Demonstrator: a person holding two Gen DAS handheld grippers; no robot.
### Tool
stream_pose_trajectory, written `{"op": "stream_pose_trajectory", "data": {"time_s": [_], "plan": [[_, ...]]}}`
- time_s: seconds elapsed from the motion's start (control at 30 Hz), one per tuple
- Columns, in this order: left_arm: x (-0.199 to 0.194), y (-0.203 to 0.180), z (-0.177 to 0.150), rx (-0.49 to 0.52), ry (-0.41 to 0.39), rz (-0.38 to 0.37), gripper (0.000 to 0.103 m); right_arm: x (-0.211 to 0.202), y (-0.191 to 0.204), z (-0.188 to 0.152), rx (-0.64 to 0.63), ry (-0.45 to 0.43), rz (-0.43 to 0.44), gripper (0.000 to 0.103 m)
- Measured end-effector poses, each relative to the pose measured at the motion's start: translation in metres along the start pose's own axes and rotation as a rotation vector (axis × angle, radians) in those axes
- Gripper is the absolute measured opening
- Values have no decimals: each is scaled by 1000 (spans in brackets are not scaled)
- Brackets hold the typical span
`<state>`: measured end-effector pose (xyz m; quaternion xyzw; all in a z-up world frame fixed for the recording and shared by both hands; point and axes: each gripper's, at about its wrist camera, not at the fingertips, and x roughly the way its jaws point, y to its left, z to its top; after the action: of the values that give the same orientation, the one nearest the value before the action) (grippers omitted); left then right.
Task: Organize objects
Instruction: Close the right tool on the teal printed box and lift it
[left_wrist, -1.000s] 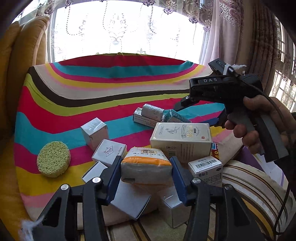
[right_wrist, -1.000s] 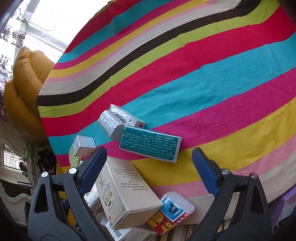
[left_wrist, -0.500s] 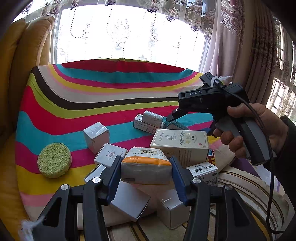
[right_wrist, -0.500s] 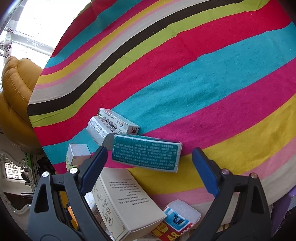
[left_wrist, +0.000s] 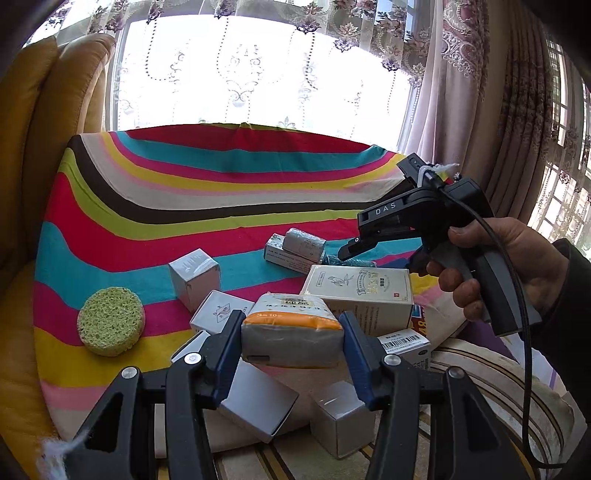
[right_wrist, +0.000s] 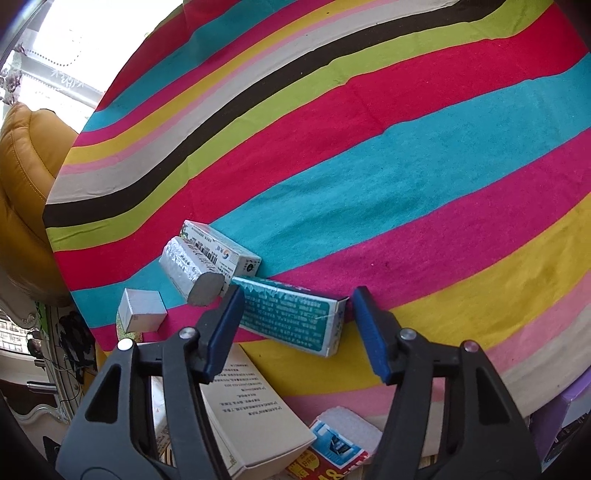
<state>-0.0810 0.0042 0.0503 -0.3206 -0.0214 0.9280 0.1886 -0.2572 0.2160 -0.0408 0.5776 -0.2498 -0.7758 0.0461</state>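
Note:
My left gripper (left_wrist: 291, 319) is shut on a white tissue pack with an orange band (left_wrist: 291, 343), held above a heap of small boxes at the near edge of the striped cloth (left_wrist: 184, 192). My right gripper (right_wrist: 298, 295) points steeply down over a teal box (right_wrist: 291, 317) lying flat on the cloth. Its jaws are closing with the box lengthwise between them. The left pad sits at the box's left end, while a small gap remains at the right pad (right_wrist: 369, 332). A hand (left_wrist: 498, 266) holds that gripper in the left wrist view.
A silver-wrapped packet (right_wrist: 188, 269) lies on a white barcode box (right_wrist: 221, 251) just left of the teal box. A cream carton (left_wrist: 362, 291), small white boxes (left_wrist: 194, 273), a green round sponge (left_wrist: 110, 321) and a red-blue pack (right_wrist: 332, 446) lie nearby. Yellow chair (left_wrist: 37, 147) at left.
My right gripper has come down over the teal box and its jaws have narrowed around it. The left gripper keeps hold of the tissue pack in place.

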Motion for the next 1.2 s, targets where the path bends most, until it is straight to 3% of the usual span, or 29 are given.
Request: {"op": "stream_pose_trajectory", "data": {"time_s": [0.1, 0.23, 0.63, 0.93, 1.2], "plan": [[1, 1, 0, -4, -2, -3, 53, -5, 5, -2, -41, -7, -59, 76], [1, 1, -1, -8, -3, -8, 53, -6, 13, -2, -58, 15, -63, 84], [-4, 1, 0, -26, -26, -24, 53, 19, 40, -5, -159, 70, -200, 85], [-7, -2, -1, -33, -38, -26, 53, 19, 40, -8, -230, 50, -268, 80], [-13, -9, -1, -38, -67, -25, 53, -10, 16, -16, -237, -38, -280, 80]]}}
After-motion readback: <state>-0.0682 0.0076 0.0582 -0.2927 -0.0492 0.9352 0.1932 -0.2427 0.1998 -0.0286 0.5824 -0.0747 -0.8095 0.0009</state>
